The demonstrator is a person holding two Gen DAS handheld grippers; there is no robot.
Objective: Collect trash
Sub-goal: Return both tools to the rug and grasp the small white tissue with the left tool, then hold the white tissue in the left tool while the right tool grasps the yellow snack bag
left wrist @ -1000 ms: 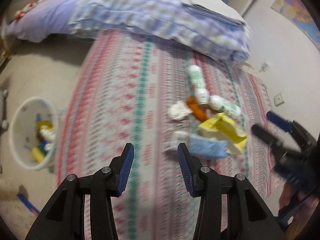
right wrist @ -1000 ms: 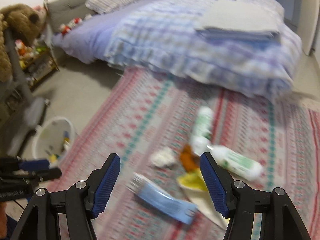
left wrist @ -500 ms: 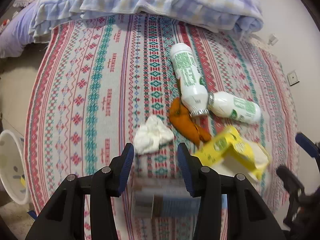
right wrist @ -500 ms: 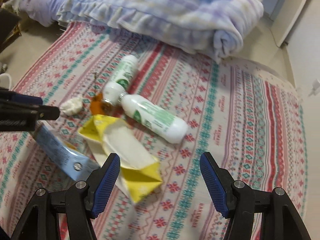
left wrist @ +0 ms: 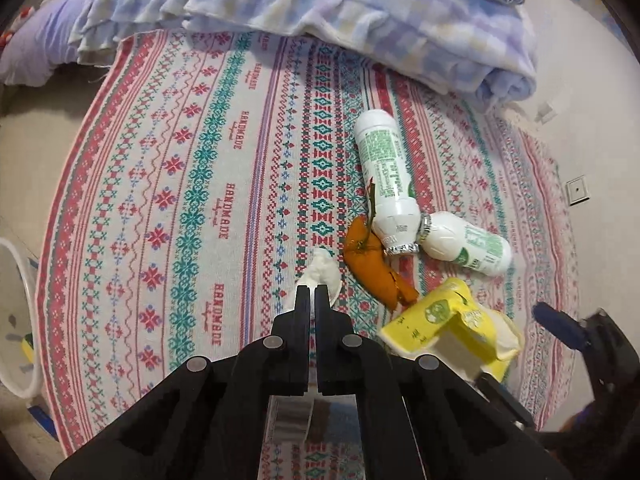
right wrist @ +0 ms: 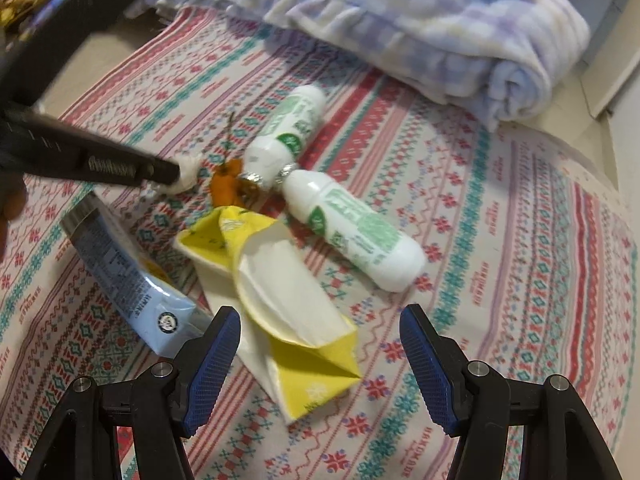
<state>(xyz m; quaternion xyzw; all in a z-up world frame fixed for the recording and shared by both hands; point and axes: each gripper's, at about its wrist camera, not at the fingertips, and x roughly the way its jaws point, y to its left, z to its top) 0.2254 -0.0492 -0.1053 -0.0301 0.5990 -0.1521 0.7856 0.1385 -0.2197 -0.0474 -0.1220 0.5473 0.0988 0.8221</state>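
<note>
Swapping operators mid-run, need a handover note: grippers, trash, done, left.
Left hand-held gripper: jaws just closed, shut on the tissue wad, which is not yet lifted off the rug.
Right hand-held gripper: open, empty, above the yellow wrapper.
Also on the rug: blue tube, orange peel, far bottle, near bottle.
Done: some trash already in the white bin.
Left: bin the tissue wad, then the rest.

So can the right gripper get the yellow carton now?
Probably yes. The right gripper is open just above the yellow carton, with nothing over it. The blue tube lies close beside it, though.
</note>
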